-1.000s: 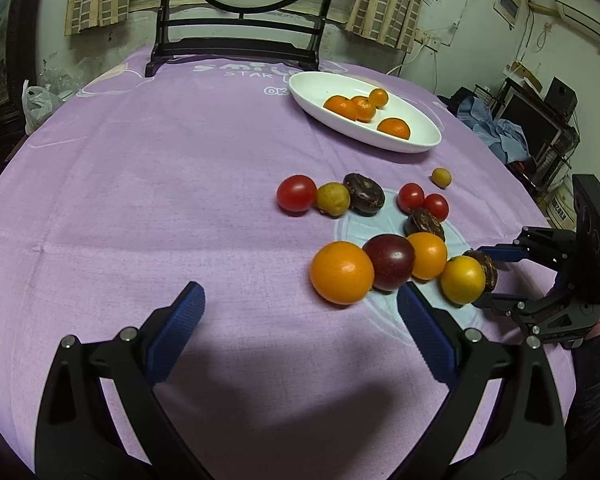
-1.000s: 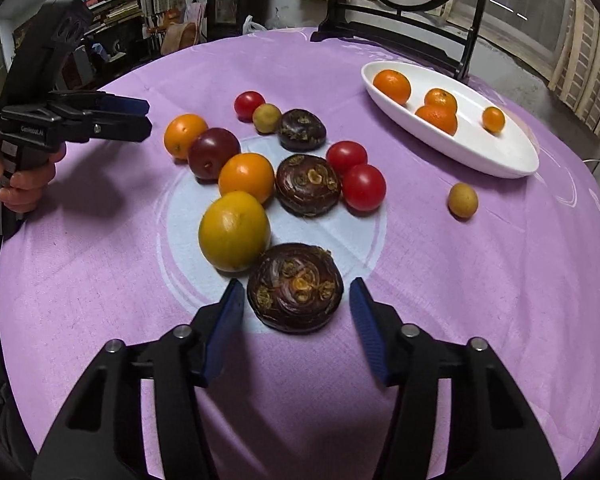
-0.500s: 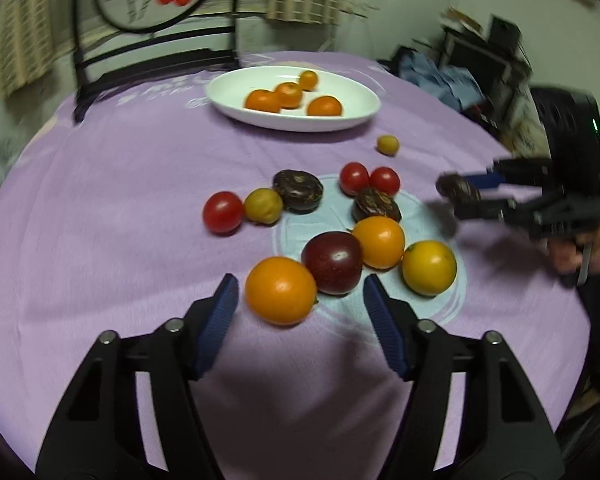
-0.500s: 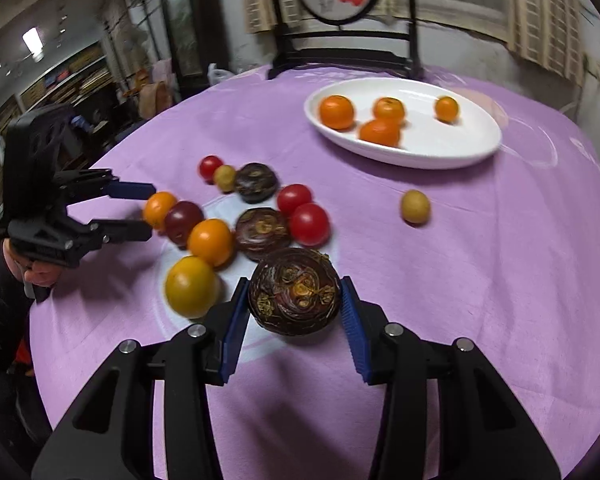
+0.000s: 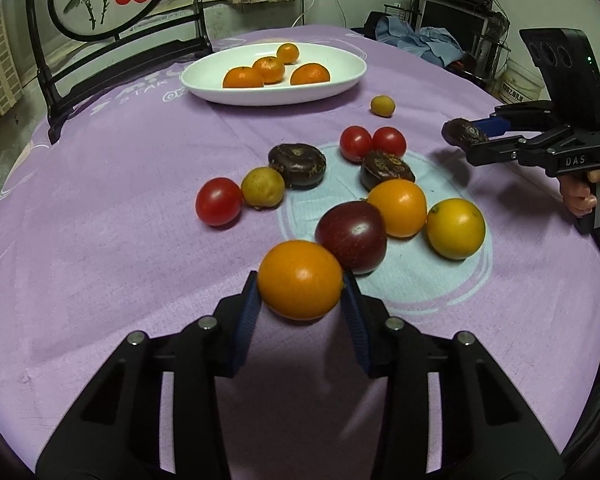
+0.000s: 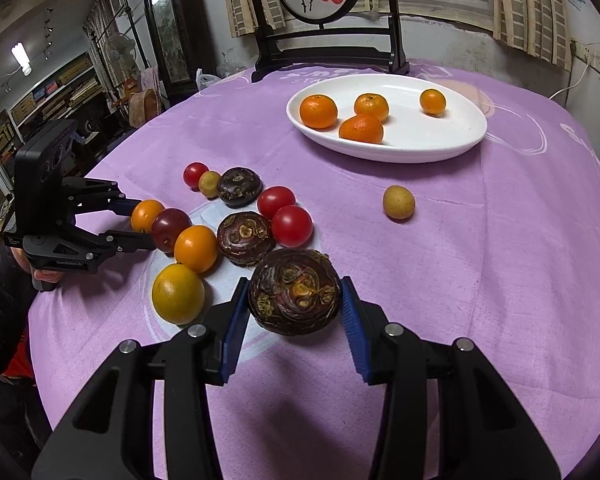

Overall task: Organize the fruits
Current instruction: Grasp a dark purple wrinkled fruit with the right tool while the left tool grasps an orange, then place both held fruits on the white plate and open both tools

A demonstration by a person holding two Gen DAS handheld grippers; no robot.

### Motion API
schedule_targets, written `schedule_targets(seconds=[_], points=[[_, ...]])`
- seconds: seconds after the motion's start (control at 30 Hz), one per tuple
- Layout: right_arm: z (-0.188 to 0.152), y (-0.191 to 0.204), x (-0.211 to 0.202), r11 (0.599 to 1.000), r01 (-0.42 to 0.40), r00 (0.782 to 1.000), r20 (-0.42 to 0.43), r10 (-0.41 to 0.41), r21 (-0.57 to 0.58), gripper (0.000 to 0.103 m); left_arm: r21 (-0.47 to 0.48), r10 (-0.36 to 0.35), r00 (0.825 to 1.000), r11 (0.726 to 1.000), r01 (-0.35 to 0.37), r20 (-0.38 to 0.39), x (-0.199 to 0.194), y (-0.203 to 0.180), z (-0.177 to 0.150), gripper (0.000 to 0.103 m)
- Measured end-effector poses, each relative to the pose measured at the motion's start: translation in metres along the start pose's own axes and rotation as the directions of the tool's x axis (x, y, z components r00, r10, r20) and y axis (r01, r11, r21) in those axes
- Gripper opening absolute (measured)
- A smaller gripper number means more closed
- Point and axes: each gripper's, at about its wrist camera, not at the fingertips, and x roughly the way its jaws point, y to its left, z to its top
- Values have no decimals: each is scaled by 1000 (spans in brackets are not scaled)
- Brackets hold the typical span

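— What are the two tongs doing?

— The left gripper [image 5: 302,306] is squeezing a round orange fruit [image 5: 300,279]. The right gripper [image 6: 294,312] is squeezing a dark brown wrinkly fruit [image 6: 294,291] and is holding it off the purple tablecloth [image 6: 480,280].

— Where are they going?

— I think to the white oval dish [image 6: 440,148], at about one o'clock from the right tongs. Four small oranges [image 6: 318,111] are lying in it.

— Any tips?

— Keep squeezing gently. Go over the red tomatoes [image 6: 292,226], not through them, and let go low inside the dish.
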Motion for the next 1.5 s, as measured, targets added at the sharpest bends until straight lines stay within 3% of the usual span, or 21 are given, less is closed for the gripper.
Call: schedule_targets(seconds=[0.27, 0.37, 0.47, 0.63, 0.77, 0.87, 1.1, 1.3, 1.33, 1.37, 1.4, 1.5], points=[[2, -7, -4, 998, -41, 999, 28, 40, 38, 45, -26, -6, 997, 1000, 8, 77, -21, 0, 3, 41], [12, -16, -8, 991, -87, 992, 97, 78, 101, 45, -46, -18, 993, 999, 23, 121, -28, 0, 15, 41], [30, -25, -8, 984, -67, 980, 196, 34, 165, 45, -112, -7, 986, 993, 27, 169, -28, 1, 49, 41], [67, -46, 7, 957, -3, 961, 266, -77, 289, 45, -194, 13, 979, 981, 27, 201, 1, 4, 121, 41], [93, -66, 29, 939, 48, 951, 271, -147, 341, 45, -208, 29, 986, 978, 6, 162, 39, 4, 166, 41], [104, -83, 45, 927, 75, 955, 240, -172, 368, 45, -209, 78, 990, 976, -53, 116, 65, 7, 188, 41], [113, -105, 69, 921, 107, 966, 182, -186, 374, 45, -178, 110, 993, 979, -102, 36, 102, 12, 207, 41], [113, -105, 74, 922, 135, 968, 152, -202, 362, 47, -180, 129, 991, 976, -125, 15, 111, 11, 209, 42], [113, -103, 71, 922, 139, 966, 154, -206, 363, 53, -186, 142, 990, 973, -137, 13, 108, 11, 208, 50], [113, -102, 67, 919, 147, 963, 159, -217, 365, 60, -190, 155, 988, 970, -149, 15, 104, 11, 208, 68], [112, -99, 59, 918, 158, 956, 178, -235, 365, 65, -194, 181, 983, 966, -172, 31, 96, 10, 207, 75], [110, -81, 34, 926, 183, 938, 224, -266, 331, 66, -191, 256, 961, 953, -234, 105, 58, 6, 196, 89]])
